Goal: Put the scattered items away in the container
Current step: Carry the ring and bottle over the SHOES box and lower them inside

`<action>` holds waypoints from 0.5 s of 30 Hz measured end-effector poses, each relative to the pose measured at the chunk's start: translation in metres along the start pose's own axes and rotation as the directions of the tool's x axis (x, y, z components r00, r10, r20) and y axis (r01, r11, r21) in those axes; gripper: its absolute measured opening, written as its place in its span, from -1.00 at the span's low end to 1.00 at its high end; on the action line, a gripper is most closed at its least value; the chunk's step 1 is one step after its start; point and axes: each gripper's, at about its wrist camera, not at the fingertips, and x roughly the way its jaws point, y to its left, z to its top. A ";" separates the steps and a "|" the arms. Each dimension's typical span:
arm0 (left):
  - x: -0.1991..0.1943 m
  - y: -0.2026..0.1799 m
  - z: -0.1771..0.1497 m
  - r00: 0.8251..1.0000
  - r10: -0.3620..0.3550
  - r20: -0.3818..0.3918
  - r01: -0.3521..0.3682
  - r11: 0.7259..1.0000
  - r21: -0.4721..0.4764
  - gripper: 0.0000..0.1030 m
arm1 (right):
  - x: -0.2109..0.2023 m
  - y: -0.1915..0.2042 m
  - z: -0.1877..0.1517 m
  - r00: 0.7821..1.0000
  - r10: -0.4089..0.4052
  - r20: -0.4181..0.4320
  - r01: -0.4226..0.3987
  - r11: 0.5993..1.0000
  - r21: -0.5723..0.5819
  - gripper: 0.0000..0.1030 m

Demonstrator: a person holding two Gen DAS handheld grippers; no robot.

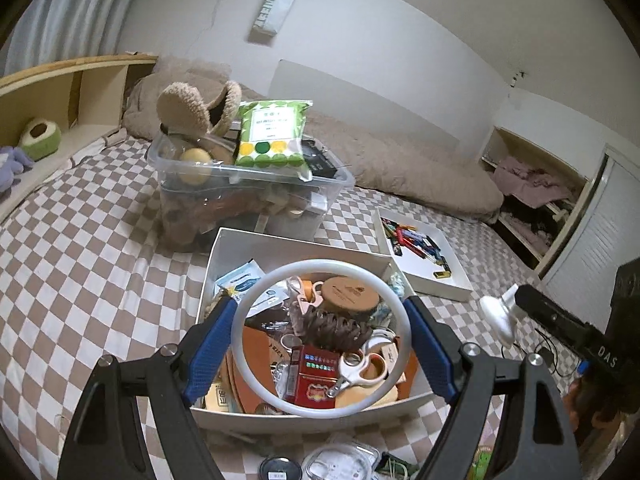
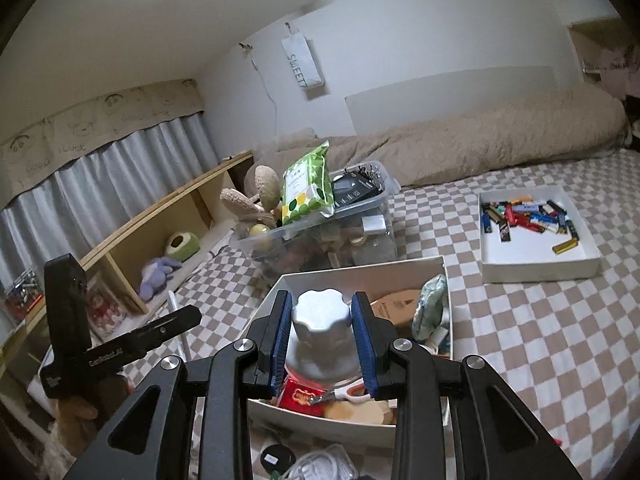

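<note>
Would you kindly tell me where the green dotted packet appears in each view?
Left wrist: packet upper centre, lying on the clear bin.
Right wrist: packet centre-left, on the same bin.
Shared landmark: white tray of small items, to the right.

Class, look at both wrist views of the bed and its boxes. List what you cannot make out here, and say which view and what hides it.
- Jar body, right wrist view: the right gripper covers it; only the silver lid shows.
- Items below the white box, left wrist view: cut off by the bottom edge.
- Small packets in the tray: labels too small.
- Clear bin contents: blurred behind plastic.
</note>
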 end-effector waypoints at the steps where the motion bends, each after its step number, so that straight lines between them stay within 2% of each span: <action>1: 0.004 0.002 -0.002 1.000 0.005 -0.005 -0.005 1.000 -0.007 0.63 | 0.003 -0.001 -0.001 1.000 0.000 -0.006 0.000 1.000 0.003 -0.40; 8: 0.032 0.024 -0.017 0.998 0.030 -0.055 -0.032 0.999 -0.038 0.63 | 0.026 -0.021 -0.018 0.998 -0.029 -0.065 0.031 0.999 0.035 -0.40; 15: 0.054 0.023 -0.025 0.995 0.055 -0.081 -0.057 0.998 -0.020 0.63 | 0.040 -0.044 -0.028 0.994 -0.050 -0.100 0.058 0.996 0.074 -0.40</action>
